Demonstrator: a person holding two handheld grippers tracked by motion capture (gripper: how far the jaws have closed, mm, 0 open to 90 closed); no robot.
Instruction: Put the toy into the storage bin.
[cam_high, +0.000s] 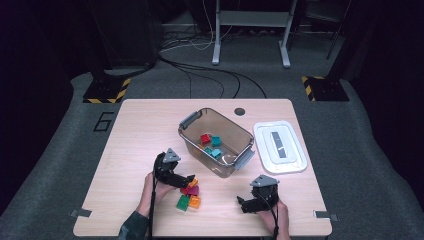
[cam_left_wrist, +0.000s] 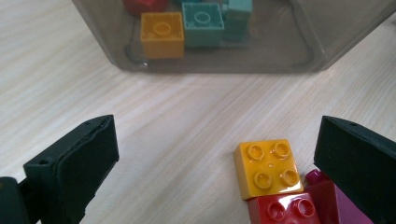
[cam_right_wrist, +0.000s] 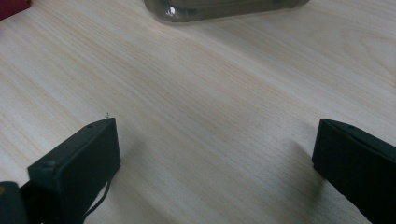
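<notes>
While the person's left hand brings its tool down over the loose blocks, the scene reads as follows.

Left gripper (cam_high: 190, 179): jaws spread wide with nothing pressed between them; in the high view it sits left of centre in the lower half, its tips right at the block cluster.
Orange block (cam_left_wrist: 268, 168): in the left gripper view it lies flat, studs up, low and right of centre, between the two jaws and much nearer the right-hand one (not touching either pad as far as can be seen).
Red block (cam_left_wrist: 285, 210): at the bottom edge of that view, touching the orange block's near side.
Magenta block (cam_left_wrist: 334, 198): bottom right of that view, partly hidden behind the right-hand jaw.
Green block (cam_high: 183, 202): in the high view just below the left gripper's tips, beside another orange piece.
Bin (cam_high: 192, 142): clear, lidless, in the middle of the high view, holding red, teal and orange blocks; it fills the top of the left gripper view, well apart from the jaws.
Lid (cam_high: 295, 160): white, on the table right of the bin.
Right gripper (cam_high: 241, 202): lower right of the high view, jaws wide, bare wood between them.
Table (cam_high: 135, 130): pale wood.
</notes>
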